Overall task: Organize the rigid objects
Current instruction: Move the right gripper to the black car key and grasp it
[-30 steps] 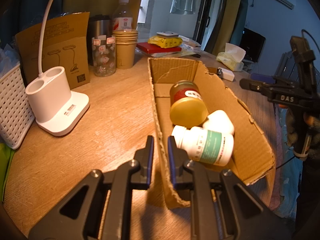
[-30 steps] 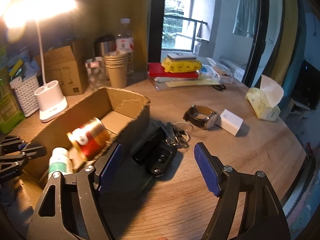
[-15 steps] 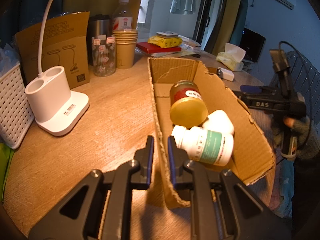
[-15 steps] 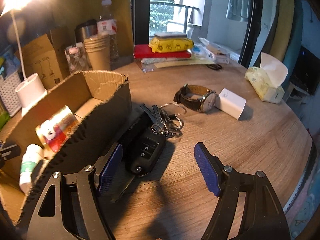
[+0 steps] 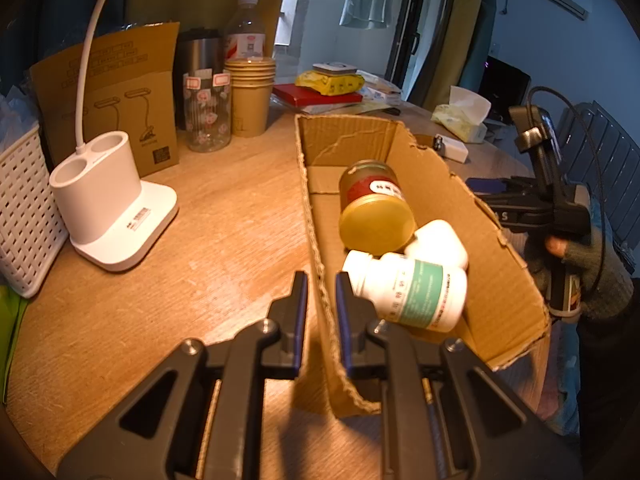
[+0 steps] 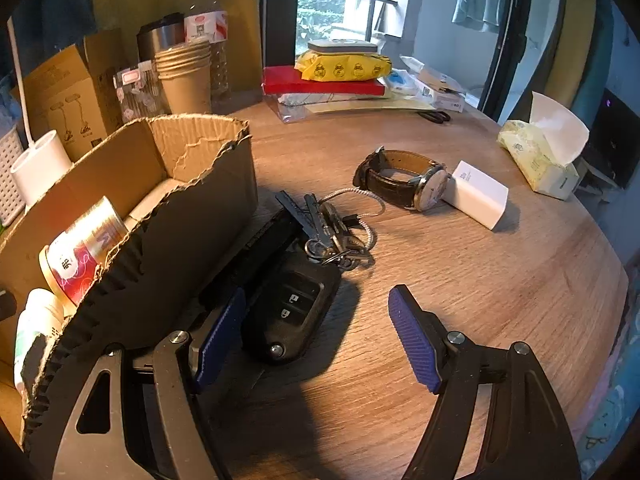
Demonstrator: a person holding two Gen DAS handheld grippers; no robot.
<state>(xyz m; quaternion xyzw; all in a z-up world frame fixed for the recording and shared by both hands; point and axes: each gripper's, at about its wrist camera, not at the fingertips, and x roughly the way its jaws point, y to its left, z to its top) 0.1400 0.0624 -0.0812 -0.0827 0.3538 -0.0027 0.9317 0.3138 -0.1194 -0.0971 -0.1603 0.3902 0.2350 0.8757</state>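
Observation:
My left gripper (image 5: 321, 312) is shut on the near left wall of an open cardboard box (image 5: 316, 216). Inside lie a gold-lidded jar (image 5: 374, 208) and two white pill bottles (image 5: 412, 290). The box (image 6: 168, 248) also shows in the right wrist view, at left. My right gripper (image 6: 316, 332) is open and low over a black car key fob (image 6: 292, 312) with a bunch of keys (image 6: 332, 232), just right of the box. A dark flat object (image 6: 256, 248) lies between fob and box. A brown-strapped watch (image 6: 404, 180) and a white charger (image 6: 478, 194) lie beyond.
A white lamp base (image 5: 108, 208), a white basket (image 5: 20, 208), a brown carton (image 5: 120, 92), paper cups (image 5: 250, 96), a glass jar (image 5: 208, 112) and bottles stand at the back left. A red book stack (image 6: 324, 80) and a tissue pack (image 6: 540, 156) sit further back.
My right gripper has moved forward and down toward the key fob, which now sits between its open fingers. The left gripper has kept its hold on the box wall.

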